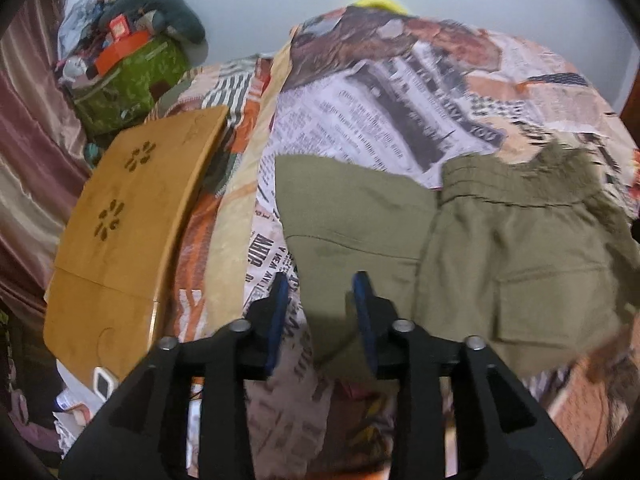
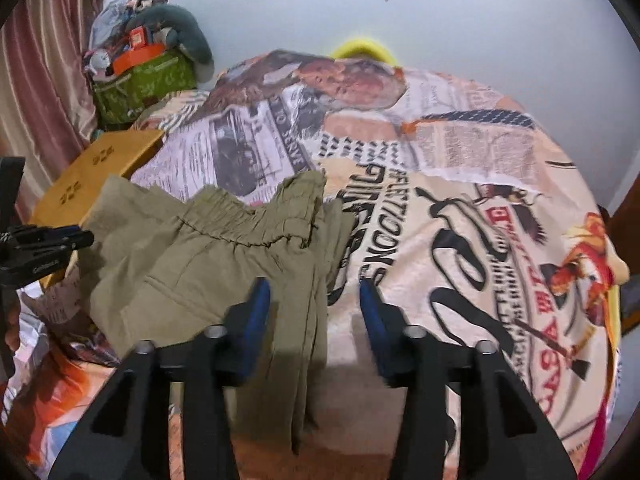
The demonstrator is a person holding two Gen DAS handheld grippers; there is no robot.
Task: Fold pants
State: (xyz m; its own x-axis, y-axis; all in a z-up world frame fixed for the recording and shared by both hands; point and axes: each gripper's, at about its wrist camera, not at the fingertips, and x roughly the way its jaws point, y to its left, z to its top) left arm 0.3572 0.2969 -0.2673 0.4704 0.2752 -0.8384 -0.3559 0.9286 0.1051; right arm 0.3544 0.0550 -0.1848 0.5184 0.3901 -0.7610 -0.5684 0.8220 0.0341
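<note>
Olive-green cotton pants [image 2: 224, 256] lay partly folded on the newspaper-print bedspread [image 2: 460, 208], near its left edge beside a tan wooden lap board [image 1: 132, 220]. The left gripper [image 1: 322, 320] hovered over one trouser leg, jaws apart and empty. The right gripper [image 2: 314, 320] hung above the pants' right edge, jaws wide, gripping nothing.

Open newspaper-print bedspread [image 2: 460, 208] stretches right of the olive-green folded pants [image 2: 224, 256], bare up to the white wall [image 2: 440, 32]. On the left, a flat yellow-brown wooden board [image 1: 120, 240] lies just beside the pants, and a green patterned box heaped with clutter [image 1: 128, 80] blocks the far left corner against the striped maroon curtain [image 1: 28, 152].
</note>
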